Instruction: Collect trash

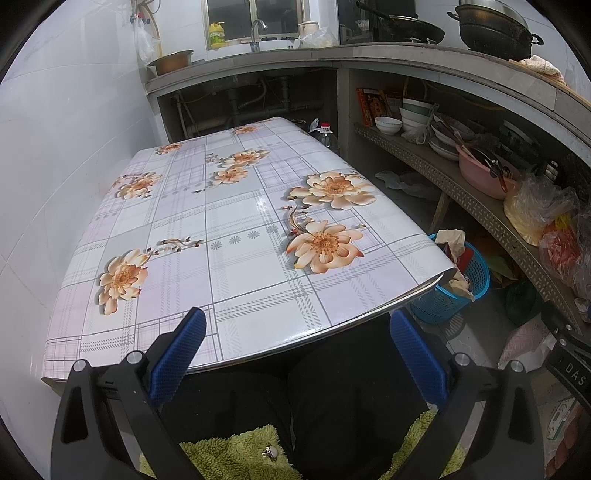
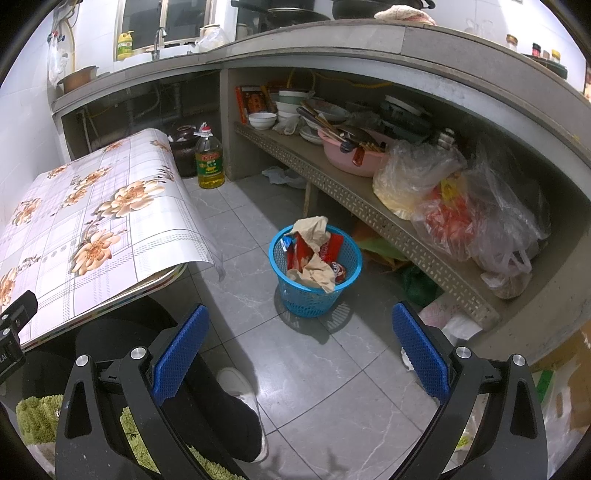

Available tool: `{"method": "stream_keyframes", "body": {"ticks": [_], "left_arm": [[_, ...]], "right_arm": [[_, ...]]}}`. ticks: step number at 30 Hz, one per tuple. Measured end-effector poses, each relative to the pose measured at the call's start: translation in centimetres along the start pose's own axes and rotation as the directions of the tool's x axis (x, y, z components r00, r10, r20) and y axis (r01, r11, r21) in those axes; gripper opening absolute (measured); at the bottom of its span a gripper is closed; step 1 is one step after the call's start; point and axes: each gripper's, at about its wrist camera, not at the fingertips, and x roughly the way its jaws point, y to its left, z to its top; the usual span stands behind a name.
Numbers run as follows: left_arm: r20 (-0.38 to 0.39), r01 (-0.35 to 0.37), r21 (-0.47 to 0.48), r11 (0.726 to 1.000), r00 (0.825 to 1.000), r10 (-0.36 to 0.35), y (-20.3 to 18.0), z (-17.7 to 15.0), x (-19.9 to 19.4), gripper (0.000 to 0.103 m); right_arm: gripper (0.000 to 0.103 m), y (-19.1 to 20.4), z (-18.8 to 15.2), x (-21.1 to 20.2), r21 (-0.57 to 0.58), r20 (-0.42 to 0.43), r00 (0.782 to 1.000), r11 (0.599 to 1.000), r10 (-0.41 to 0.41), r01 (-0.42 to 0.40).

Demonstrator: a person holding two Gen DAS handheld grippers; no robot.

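Left tool (image 1: 297, 321): blue pads spread wide, nothing between them; held low over the near edge of the worktop, above the person's dark-trousered lap.
Right tool (image 2: 301, 319): blue pads spread wide, nothing between them; held over the floor, pointing toward the basket.
Person: seated at the near edge of the worktop; dark trousers and a green fleecy garment (image 1: 236, 456) show at the bottom of both views; a white shoe (image 2: 240, 387) rests on the floor between the right tool's fingers.
Worktop (image 1: 236, 295): covered by a glossy checked cloth printed with peach flowers; the cloth's right-hand corner overhangs and curls past the metal edge.
Floor (image 2: 332, 387): grey marbled tiles, right of the worktop.
Basket (image 2: 314, 295): blue plastic mesh, upright on the floor just beside the worktop's right corner.
Trash (image 2: 314, 254): inside the basket; crumpled brown paper and red wrappers, the paper rising above the rim.
Lower shelf (image 2: 347, 195): perforated front edge, runs behind the basket; carries bulging plastic bags (image 2: 461, 206) at the near end, then a pink basin (image 2: 351, 158) holding utensils, then stacked bowls and plates.
Oil bottle (image 2: 209, 160): yellow contents, upright on the floor at the far end of the worktop, beside a dark jar (image 2: 183, 149).
Far counter (image 1: 258, 55): holds a faucet, a yellow-green bottle (image 1: 217, 35), a metal bowl, and dark woks to the right.
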Motion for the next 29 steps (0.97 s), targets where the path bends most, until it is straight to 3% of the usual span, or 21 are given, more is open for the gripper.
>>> {"method": "stream_keyframes", "body": {"ticks": [29], "left_arm": [[-0.011,0.009,-0.001,1.000,1.000,-0.009,-0.17,-0.42,0.12,0.098]], "right_arm": [[0.095,0.02,-0.09,-0.06,0.002,0.000,1.000,1.000,-0.001,0.001]]}}
